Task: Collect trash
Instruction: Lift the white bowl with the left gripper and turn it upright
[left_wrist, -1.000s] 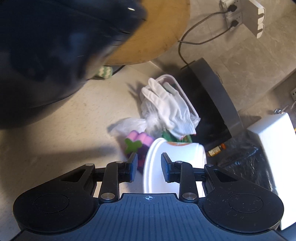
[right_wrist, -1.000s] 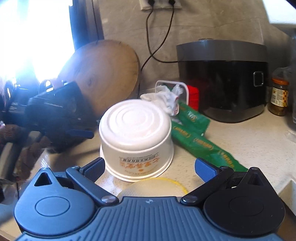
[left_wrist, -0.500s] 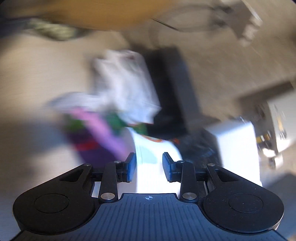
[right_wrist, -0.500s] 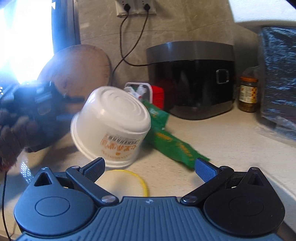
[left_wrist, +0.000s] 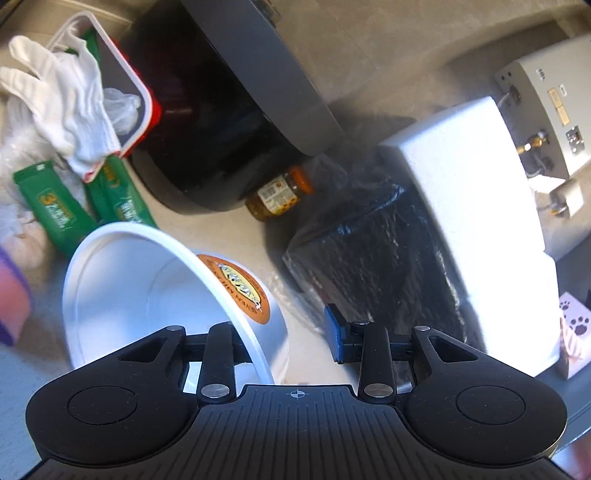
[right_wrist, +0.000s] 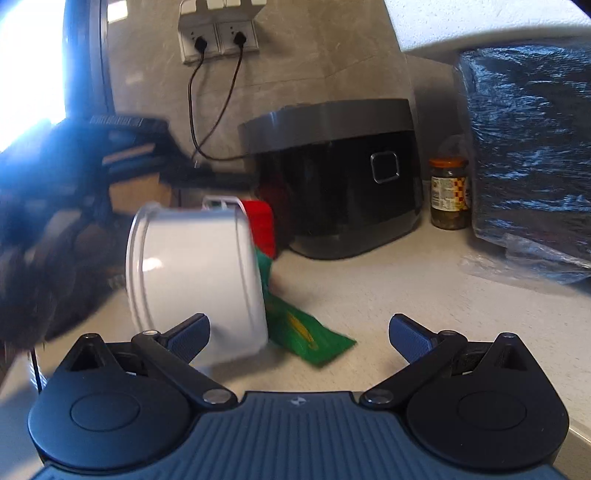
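Noodle bowl (left_wrist: 166, 291) hangs tilted above the counter (right_wrist: 388, 280), its rim clamped in the left gripper's (left_wrist: 291, 332) jaws; right gripper (right_wrist: 299, 332) gapes empty. Only the left view shows a white glove (left_wrist: 70, 99).

I can read very little here. One green packet (left_wrist: 55, 210) carries a yellow "3" — the lettering beside it is too blurred. The orange oval label on the white bowl (left_wrist: 236, 286) and the jar's label (right_wrist: 448, 194) hold print I can't make out.
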